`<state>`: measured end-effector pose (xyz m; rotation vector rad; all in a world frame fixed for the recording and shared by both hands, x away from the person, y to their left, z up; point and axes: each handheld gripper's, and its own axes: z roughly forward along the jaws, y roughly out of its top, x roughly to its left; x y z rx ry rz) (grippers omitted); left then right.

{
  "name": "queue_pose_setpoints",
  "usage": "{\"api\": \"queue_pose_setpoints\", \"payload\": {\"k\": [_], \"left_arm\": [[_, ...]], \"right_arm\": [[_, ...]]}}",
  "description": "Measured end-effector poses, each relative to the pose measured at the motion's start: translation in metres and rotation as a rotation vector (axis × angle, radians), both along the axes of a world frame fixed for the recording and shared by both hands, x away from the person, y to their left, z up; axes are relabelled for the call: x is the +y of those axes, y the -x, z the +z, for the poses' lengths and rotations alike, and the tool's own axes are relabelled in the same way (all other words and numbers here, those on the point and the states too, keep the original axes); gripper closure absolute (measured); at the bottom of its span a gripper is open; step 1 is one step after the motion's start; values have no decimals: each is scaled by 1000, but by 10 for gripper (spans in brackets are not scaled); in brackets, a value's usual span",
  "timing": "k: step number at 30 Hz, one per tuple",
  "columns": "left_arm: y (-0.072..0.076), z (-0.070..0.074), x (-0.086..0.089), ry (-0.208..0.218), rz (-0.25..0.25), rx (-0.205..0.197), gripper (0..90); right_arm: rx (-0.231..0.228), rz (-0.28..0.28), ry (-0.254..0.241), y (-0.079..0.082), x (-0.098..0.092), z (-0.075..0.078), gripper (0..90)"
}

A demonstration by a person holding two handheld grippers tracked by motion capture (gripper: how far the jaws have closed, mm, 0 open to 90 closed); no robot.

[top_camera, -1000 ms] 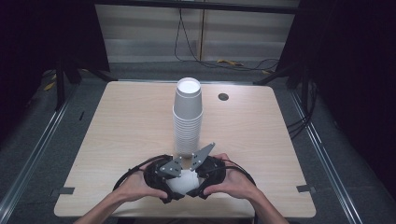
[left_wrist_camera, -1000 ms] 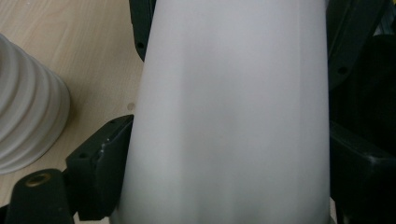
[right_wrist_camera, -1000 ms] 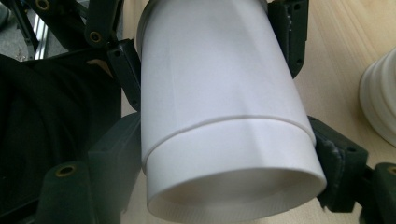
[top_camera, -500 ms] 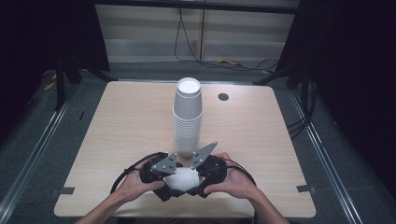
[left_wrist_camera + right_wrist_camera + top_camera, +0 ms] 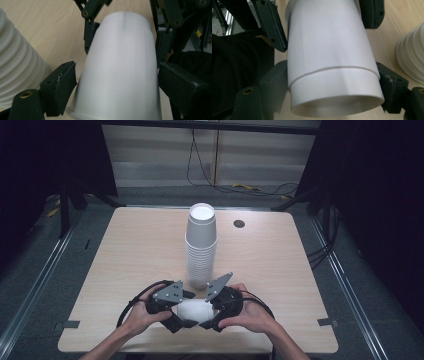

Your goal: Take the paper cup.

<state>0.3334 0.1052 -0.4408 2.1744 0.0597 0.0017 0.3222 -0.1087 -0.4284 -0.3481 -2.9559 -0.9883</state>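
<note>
Low at the near edge of the wooden table [image 5: 125, 250], a white paper cup [image 5: 194, 309] lies on its side between the two hand-held tools, just in front of the tall stack of inverted cups [image 5: 201, 247] that stands at mid-table. Its long axis runs across the table from the person's left to right, so each tool meets one end of it head-on. In the right gripper view the piece proves to be two nested cups: an outer one [image 5: 329, 40] whose rim forms a step, and an inner one [image 5: 337, 96] whose open mouth juts out toward that camera. The right gripper [image 5: 332, 85] has its jaws pressed against the sides of the protruding inner cup, so it is clamped on that. The left gripper [image 5: 117, 82] sits at the opposite end; its jaws have just been closing around the outer cup's wider part, the right jaw against the wall and the left one at most barely touching, so I judge the grip not yet firm. Both hands are equally near, one per end. The coming move turns on that shared axis: pulling the tools straight apart along it, left and right, should slide the inner cup free, provided the left jaws first bite fully.
</note>
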Motion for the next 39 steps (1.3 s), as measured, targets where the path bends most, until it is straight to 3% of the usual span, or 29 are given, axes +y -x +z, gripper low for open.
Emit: {"api": "queue_pose_setpoints", "payload": {"k": [6, 11, 16, 20, 24, 35, 39], "left_arm": [[-3, 2, 4, 49, 37, 36, 156], [-3, 5, 8, 68, 80, 7, 155], [-3, 8, 10, 106, 98, 4, 155], [-5, 11, 12, 157, 128, 55, 156], [-8, 13, 17, 198, 169, 70, 154], [-11, 14, 24, 236, 198, 76, 154], [-12, 13, 25, 238, 206, 62, 155]], "right_arm": [[4, -9, -13, -2, -3, -1, 226], [13, -27, -11, -3, -7, -2, 225], [12, -38, -9, -3, -9, -5, 224], [11, -51, -11, -4, -12, -7, 224], [-6, -86, -43, -5, -18, -6, 223], [-37, -143, -142, -9, -33, -5, 223], [-28, -147, -188, -10, -39, -5, 223]]}}
